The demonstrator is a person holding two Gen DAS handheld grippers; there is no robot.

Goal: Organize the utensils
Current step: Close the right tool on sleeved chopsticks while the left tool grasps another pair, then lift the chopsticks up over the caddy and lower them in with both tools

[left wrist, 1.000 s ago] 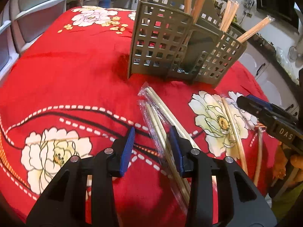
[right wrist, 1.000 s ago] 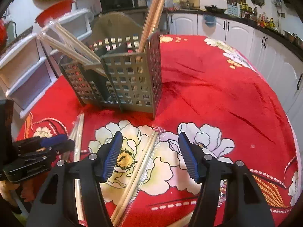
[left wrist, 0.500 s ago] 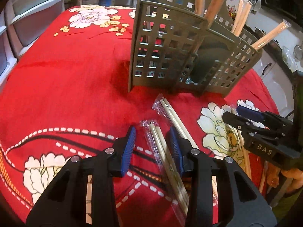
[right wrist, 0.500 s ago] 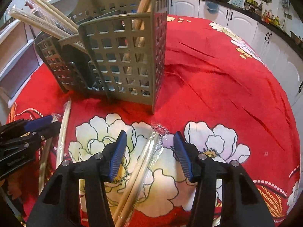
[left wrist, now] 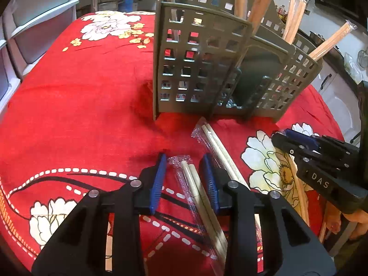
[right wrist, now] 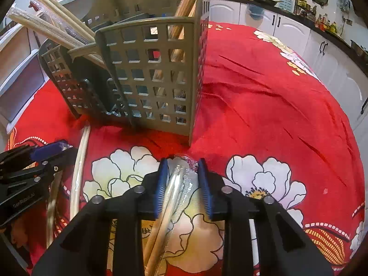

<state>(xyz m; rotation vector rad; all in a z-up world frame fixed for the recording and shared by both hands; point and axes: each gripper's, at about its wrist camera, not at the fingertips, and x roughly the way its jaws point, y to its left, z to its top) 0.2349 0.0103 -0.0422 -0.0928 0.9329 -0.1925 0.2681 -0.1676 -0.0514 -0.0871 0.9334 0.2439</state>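
**Grippers close on wrapped chopsticks**

Both tools tilt steeply down at the red cloth. The left gripper (left wrist: pixel 185 180) is narrowing around a wrapped chopstick pair (left wrist: pixel 195 191), pads not yet pressing. The right gripper (right wrist: pixel 182 185) is closing on another wrapped pair (right wrist: pixel 174 191), film touching its pads. The grey utensil caddy (left wrist: pixel 202 69), likely the destination, stands at twelve o'clock, already holding chopsticks.
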